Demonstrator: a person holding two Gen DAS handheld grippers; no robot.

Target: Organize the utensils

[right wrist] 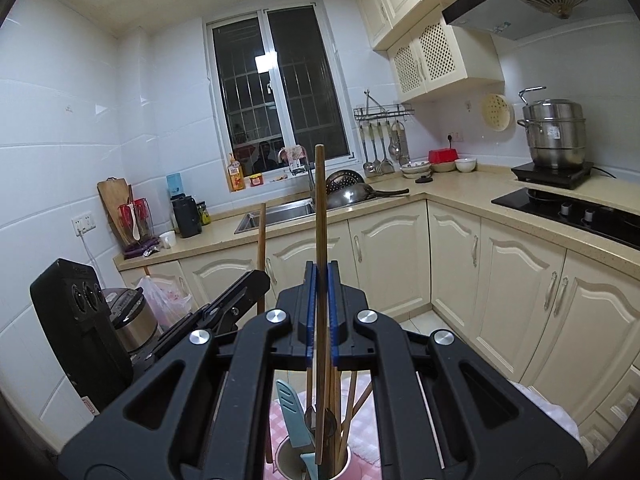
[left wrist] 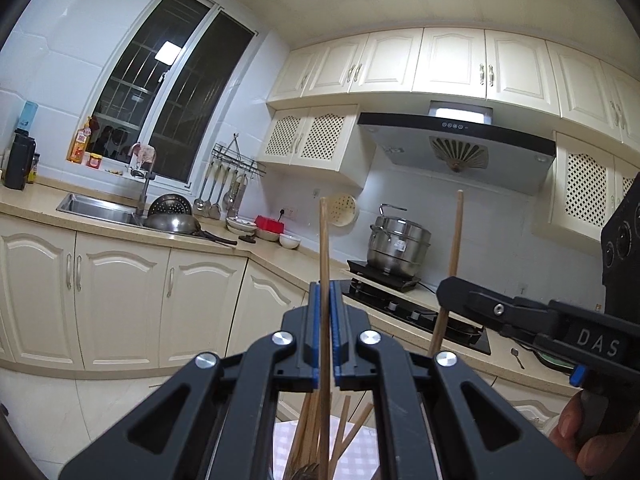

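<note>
Black linkage arms of the left gripper [left wrist: 325, 300] fill the bottom of the left wrist view, and its jaws are pressed together on one wooden chopstick [left wrist: 325, 248]. This chopstick stands nearly upright between the blue pads; its top rises well above the jaws and its lower part goes down below them. Under the jaws more chopsticks [left wrist: 310, 432] fan out above a pink checked cloth [left wrist: 360, 452]. To the right of the jaws the right gripper [left wrist: 444, 296] comes in from the side, held by a hand [left wrist: 580, 432], and it pinches a second chopstick [left wrist: 454, 240] that leans slightly.

In the right wrist view the right gripper [right wrist: 320, 280] has its jaws closed on that chopstick [right wrist: 319, 216], which stands upright between the pads. Directly below the jaws a round utensil holder [right wrist: 280, 456] carries more chopsticks, a light blue knife [right wrist: 292, 416] and a dark spoon [right wrist: 320, 420]. To the left of the jaws the left gripper [right wrist: 256, 284] holds its own chopstick [right wrist: 262, 240], apart from the other one. Behind are cream cabinets [right wrist: 520, 280], a sink [right wrist: 280, 212] and a steel pot [right wrist: 556, 136].
</note>
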